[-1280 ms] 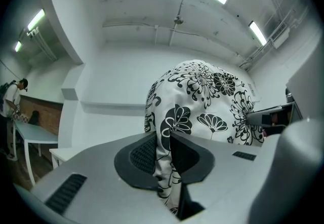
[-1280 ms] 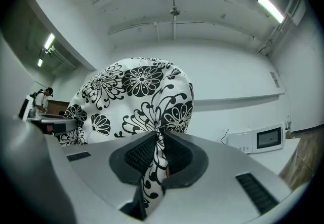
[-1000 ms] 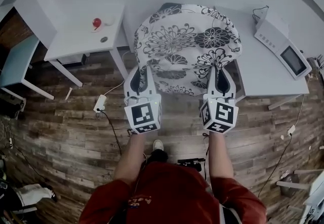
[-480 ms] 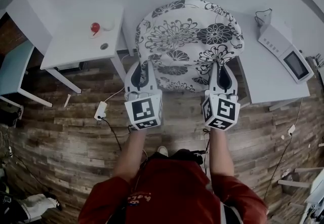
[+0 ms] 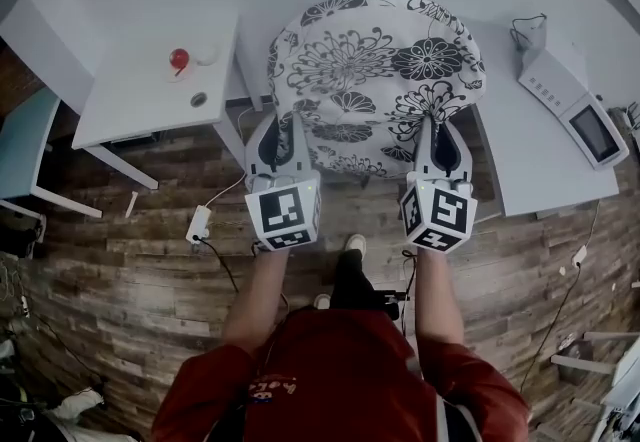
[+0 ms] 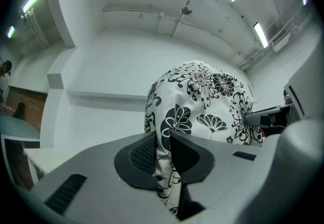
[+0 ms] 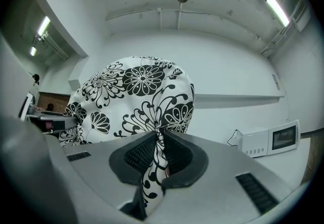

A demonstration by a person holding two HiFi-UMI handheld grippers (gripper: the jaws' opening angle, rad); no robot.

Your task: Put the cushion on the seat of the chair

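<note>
Grips the cushion by its near edge, with left gripper and right gripper each pinched tight on a fold of flowered cloth, set well apart, probably to hold it spread and level. Carries it aloft over the wood floor, between two white tables. Cannot make out any chair seat beneath or beyond.

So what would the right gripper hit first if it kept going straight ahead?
The flowered cushion: the right gripper is pinching its edge. Beyond it looks like white wall, though depth is unclear.
</note>
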